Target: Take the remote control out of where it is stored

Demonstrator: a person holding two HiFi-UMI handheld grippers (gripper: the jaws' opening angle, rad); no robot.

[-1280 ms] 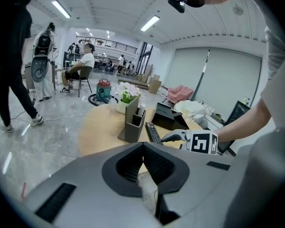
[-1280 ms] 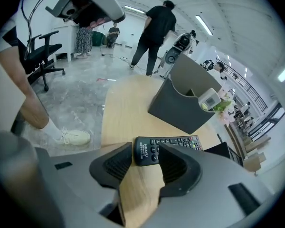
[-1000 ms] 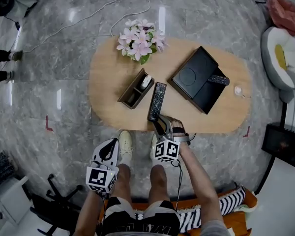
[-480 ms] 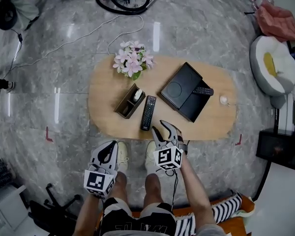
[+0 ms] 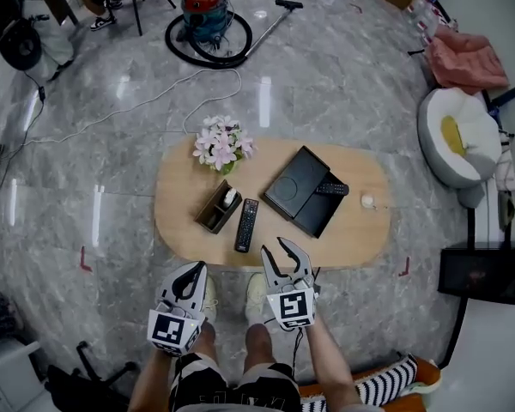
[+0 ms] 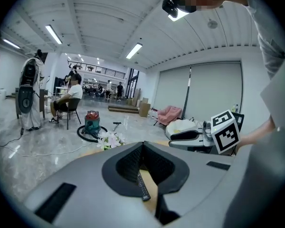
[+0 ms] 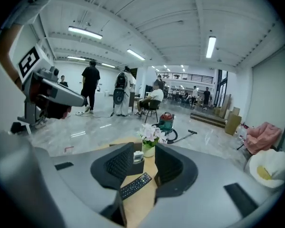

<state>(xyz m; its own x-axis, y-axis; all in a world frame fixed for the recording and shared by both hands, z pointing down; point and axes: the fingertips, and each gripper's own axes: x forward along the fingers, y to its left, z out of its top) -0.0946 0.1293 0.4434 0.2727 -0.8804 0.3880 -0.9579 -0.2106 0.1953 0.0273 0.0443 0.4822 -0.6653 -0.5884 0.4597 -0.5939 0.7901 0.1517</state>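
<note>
The remote control (image 5: 246, 225) lies flat on the desk (image 5: 180, 221), just beside the brown holder (image 5: 218, 208). The right tongs (image 5: 285, 250) hang open and empty, their jaws just narrowed slightly. The left tongs (image 5: 192, 270) are closed on nothing.

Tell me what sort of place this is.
Probably a large open-plan office or studio lounge: polished stone floor, ceiling strip lights, and a low wooden table with flowers.
</note>
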